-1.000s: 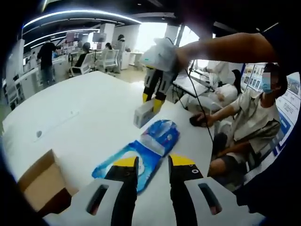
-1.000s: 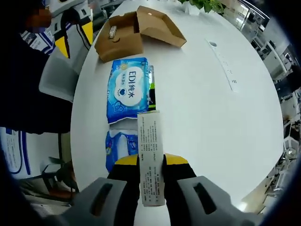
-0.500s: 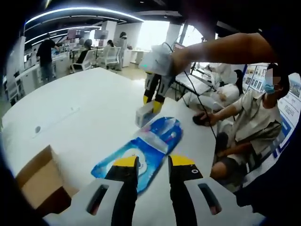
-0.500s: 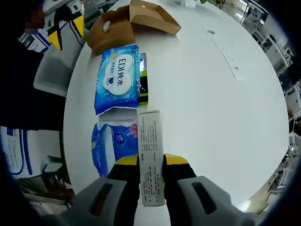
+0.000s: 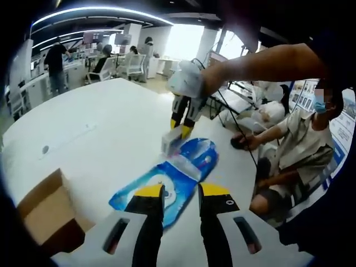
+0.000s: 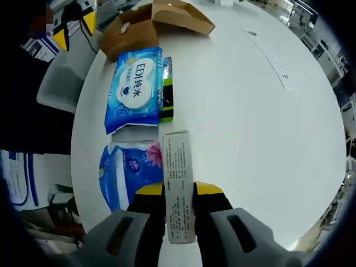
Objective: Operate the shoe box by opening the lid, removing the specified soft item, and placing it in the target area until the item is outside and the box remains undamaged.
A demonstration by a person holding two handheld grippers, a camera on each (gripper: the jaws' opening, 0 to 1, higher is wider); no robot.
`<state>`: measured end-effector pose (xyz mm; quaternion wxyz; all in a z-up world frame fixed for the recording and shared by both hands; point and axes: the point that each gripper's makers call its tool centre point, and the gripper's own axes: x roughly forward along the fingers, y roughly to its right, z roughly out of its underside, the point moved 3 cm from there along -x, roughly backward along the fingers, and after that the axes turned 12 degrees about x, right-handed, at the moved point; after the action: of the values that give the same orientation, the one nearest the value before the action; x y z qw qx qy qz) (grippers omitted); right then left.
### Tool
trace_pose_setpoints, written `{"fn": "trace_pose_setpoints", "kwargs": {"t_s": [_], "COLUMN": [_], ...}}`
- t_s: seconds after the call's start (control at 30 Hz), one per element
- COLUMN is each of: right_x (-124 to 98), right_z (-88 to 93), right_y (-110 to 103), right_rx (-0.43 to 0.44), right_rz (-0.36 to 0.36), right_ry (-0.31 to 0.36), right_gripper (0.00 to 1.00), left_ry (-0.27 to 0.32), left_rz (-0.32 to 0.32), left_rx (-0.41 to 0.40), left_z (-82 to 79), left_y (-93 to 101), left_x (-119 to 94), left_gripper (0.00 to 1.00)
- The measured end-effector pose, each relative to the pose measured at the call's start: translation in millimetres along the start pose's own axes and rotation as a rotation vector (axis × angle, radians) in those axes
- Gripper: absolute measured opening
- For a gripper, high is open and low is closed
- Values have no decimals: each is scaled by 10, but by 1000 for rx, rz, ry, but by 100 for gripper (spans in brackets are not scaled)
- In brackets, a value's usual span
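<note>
Right gripper [image 6: 179,192] pinches a carton [image 6: 178,183], low over the desk [image 6: 250,111] beside two blue packs [image 6: 136,89]; the box [image 6: 144,28] sits open at the far edge. Set it flat, release gently. Left gripper [image 5: 181,194] hovers, jaws apart, holding nothing.

"EDI" with Chinese characters on the blue wipes pack [image 6: 134,89], fine print on the white carton [image 6: 179,189], too small to read

The left gripper view looks low across the white table [image 5: 83,139]. The right gripper view looks down from above. Both share the blue wipes pack [image 5: 167,183] [image 6: 135,89].
</note>
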<state>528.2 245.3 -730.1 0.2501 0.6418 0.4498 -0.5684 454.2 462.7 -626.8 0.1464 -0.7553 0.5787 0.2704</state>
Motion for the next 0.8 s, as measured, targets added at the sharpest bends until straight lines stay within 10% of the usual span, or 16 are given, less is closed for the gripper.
{"fn": "trace_pose_setpoints", "kwargs": {"t_s": [0.8], "right_x": [-108], "right_z": [14], "right_y": [-55], "right_rx": [65], "right_rz": [-15], "right_ry": [40], "right_gripper": [21], "left_ry": [13], "left_rz": [13], "left_rx": [-8], "left_z": [-10], "left_y": [15], "left_x": [13], "left_gripper": [23]}}
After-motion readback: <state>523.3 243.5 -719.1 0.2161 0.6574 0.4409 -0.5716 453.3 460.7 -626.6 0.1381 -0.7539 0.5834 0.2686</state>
